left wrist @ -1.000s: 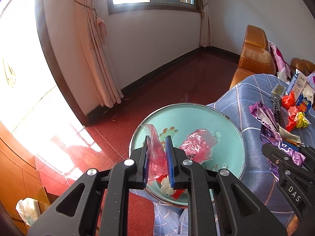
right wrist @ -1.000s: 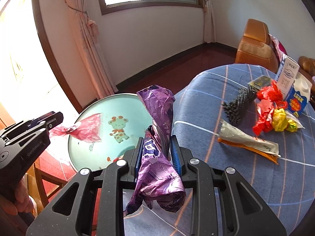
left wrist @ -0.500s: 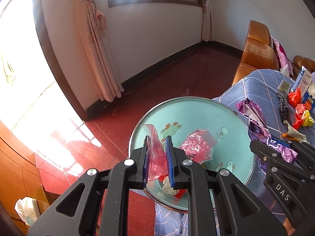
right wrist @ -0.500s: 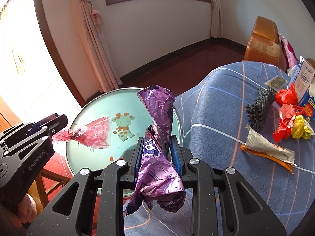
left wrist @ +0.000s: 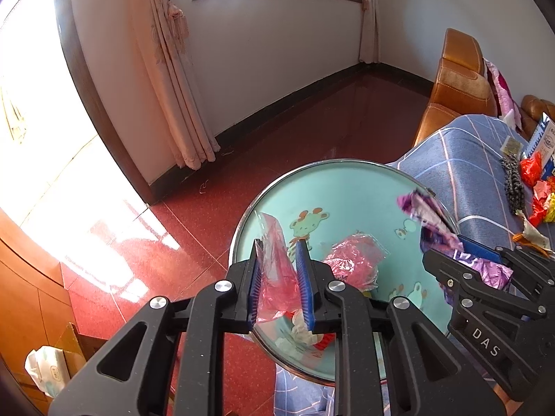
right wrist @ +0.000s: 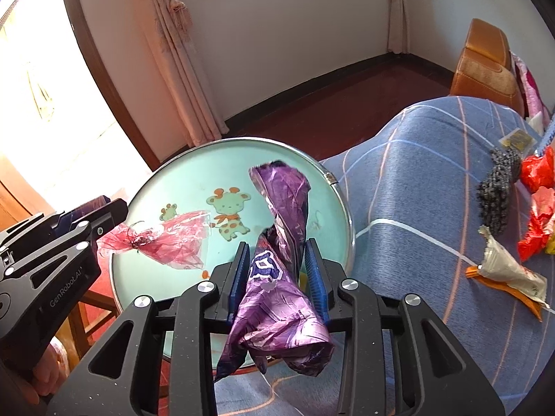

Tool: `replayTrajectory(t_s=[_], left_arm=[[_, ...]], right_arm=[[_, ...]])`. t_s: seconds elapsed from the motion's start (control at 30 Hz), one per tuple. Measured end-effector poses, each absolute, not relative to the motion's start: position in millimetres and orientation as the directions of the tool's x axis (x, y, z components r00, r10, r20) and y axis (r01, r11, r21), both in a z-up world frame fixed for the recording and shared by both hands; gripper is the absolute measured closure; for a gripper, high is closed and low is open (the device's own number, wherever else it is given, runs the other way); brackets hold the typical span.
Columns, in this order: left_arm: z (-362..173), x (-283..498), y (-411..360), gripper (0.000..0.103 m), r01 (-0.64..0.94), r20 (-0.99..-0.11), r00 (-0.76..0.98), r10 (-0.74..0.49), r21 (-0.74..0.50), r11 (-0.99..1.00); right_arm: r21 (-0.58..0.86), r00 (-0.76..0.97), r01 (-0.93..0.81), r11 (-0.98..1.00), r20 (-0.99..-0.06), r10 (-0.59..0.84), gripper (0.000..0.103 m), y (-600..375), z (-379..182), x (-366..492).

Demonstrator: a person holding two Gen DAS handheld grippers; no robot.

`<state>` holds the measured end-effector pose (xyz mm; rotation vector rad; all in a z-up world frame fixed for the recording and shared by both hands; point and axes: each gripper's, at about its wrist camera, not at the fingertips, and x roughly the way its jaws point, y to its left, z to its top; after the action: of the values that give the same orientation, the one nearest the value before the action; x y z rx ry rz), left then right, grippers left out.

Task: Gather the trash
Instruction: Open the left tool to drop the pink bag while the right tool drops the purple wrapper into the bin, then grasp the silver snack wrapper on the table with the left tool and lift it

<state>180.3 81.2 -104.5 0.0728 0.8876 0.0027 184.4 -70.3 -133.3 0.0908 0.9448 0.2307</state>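
**Both tools releasing wrappers over the basin**

Jaws on both tools have spread since the earlier frames, where each pair was clamped tight on its wrapper; both tools have also shifted nearer to the basin, which now fills more of each view.

**Tool state.** The left tool (left wrist: 279, 270) has its jaws opening. The pink cellophane wrapper (left wrist: 275, 274) hangs between the blue pads, with a visible gap on the right pad side, so it is no longer pinched. The right tool (right wrist: 277, 274) also has its jaws opening. The purple foil wrapper (right wrist: 277, 277) stands between them, loose, its lower bulk draped over the tool body.

**Location of task items.** Both wrappers sit above the round teal basin (right wrist: 156, 187), which stands at the near left edge of the cloth-covered surface (right wrist: 416, 180). A second pink wrapper (left wrist: 350, 260) and some white and red scraps lie inside the basin already.

**Progress.** Judged partly complete: several pieces are collected and two more are at the point of release. Remaining on the surface, far right: red and yellow wrappers (right wrist: 537, 215), a white and orange sachet (right wrist: 510, 270), a dark knobbly object (right wrist: 497, 194) and a small gold packet (right wrist: 517, 138). These still need collecting.
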Motion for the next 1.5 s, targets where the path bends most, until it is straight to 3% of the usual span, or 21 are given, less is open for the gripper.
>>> replayTrajectory(t_s=[0.17,0.3,0.6,1.5], left_arm=[[-105,180,82,0.075,0.023,-0.773,0.633,0.042,0.073,0.997],[-98,176,82,0.054,0.019,-0.762,0.646,0.047,0.077,0.997],[-82,161,73,0.034,0.019,-0.734,0.677,0.053,0.089,0.996],[-83,130,-63,0.036,0.331,-0.740,0.656,-0.148,0.106,0.938]], right_arm=[[0.184,0.585,-0.154,0.971,-0.775,0.240,0.061,-75,-127,181],[0.190,0.609,-0.129,0.973,-0.760,0.229,0.061,-85,-117,175],[0.192,0.645,-0.045,0.980,-0.744,0.175,0.061,-121,-104,151],[0.169,0.637,0.303,0.938,-0.768,-0.068,0.061,-289,-124,66]])
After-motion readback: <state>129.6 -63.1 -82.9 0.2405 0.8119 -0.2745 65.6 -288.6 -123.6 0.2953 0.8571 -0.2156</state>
